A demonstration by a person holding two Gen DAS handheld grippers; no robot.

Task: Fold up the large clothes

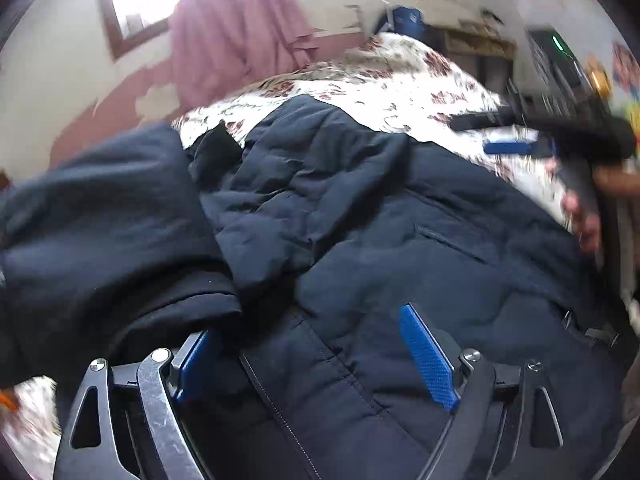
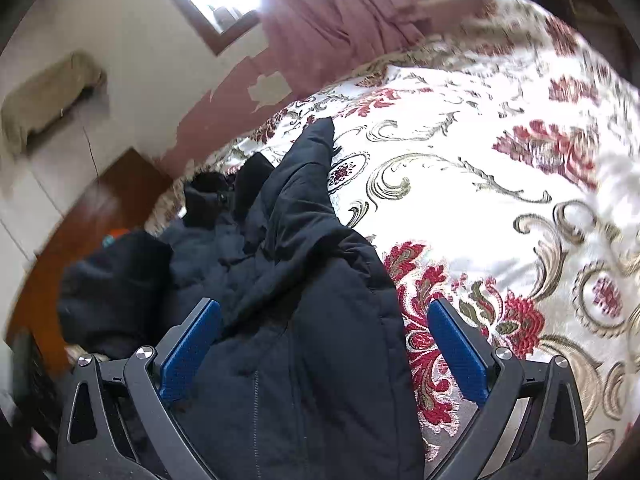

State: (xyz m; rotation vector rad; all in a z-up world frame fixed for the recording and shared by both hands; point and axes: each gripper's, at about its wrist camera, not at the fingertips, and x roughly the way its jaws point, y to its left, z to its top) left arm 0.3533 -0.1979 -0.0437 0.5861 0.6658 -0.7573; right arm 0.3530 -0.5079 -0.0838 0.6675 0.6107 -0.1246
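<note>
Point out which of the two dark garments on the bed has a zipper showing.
The navy padded jacket spread under the left tool, zipper running down its front. The plain black garment bunched beside it shows none.

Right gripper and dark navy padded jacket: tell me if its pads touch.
Cannot tell. In the right wrist view the right gripper stands open over the jacket; no gap shows plainly.
</note>
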